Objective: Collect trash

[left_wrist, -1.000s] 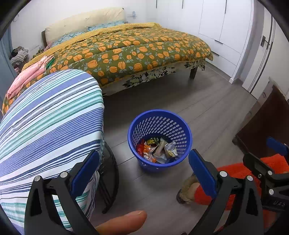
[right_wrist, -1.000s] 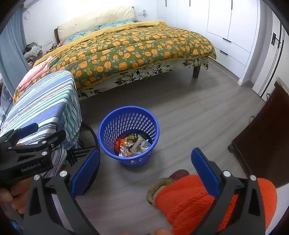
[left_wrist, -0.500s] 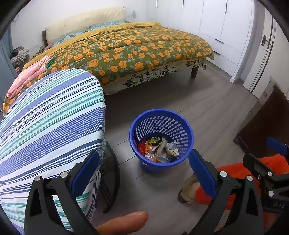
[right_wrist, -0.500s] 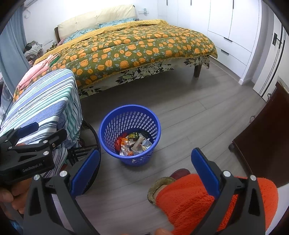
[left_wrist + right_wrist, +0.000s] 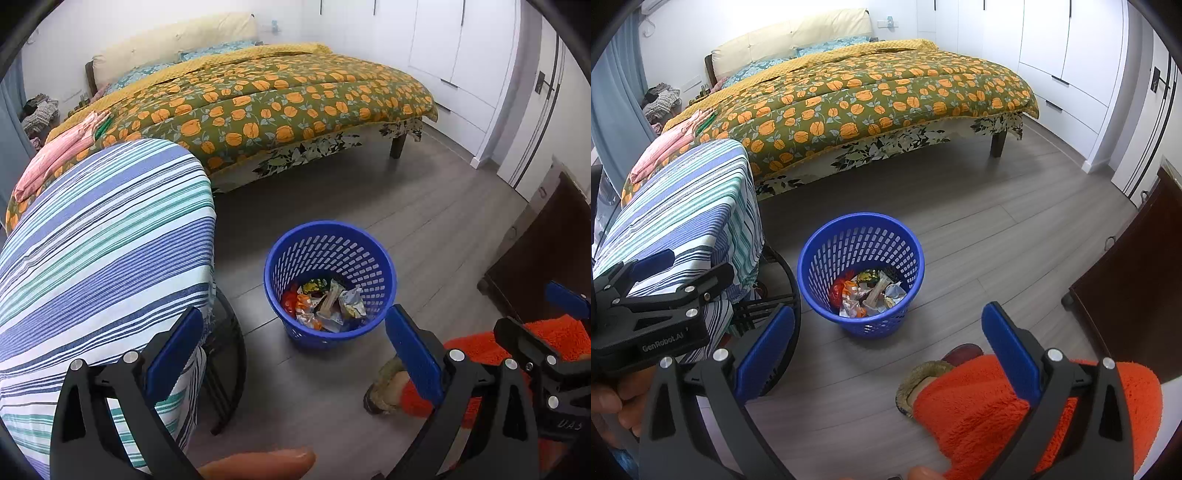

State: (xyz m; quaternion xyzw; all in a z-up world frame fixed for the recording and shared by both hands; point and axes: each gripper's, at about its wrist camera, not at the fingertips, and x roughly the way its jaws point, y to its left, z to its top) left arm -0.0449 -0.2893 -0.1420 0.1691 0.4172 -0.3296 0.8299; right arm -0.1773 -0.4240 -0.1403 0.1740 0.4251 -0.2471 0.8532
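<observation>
A blue perforated basket [image 5: 354, 258] [image 5: 827, 266] stands on the grey wood floor, holding several crumpled snack wrappers [image 5: 325, 302] [image 5: 871, 293]. My left gripper [image 5: 291, 350] hangs open above the floor just in front of the basket, nothing between its blue pads. My right gripper [image 5: 886, 343] is also open and empty, a little nearer than the basket. The left gripper's body [image 5: 653, 314] shows at the left of the right wrist view, over the striped cloth.
A table under a striped cloth [image 5: 96, 251] [image 5: 687, 199] stands left of the basket. Behind is a bed with an orange-flower quilt [image 5: 280, 99]. A dark cabinet [image 5: 1126, 288] is at right. A person's orange fleece leg and slipper [image 5: 979, 402] are on the floor at front right.
Both views have drifted slightly, so the basket sits a touch further right in the frames. Both grippers stay open and empty.
</observation>
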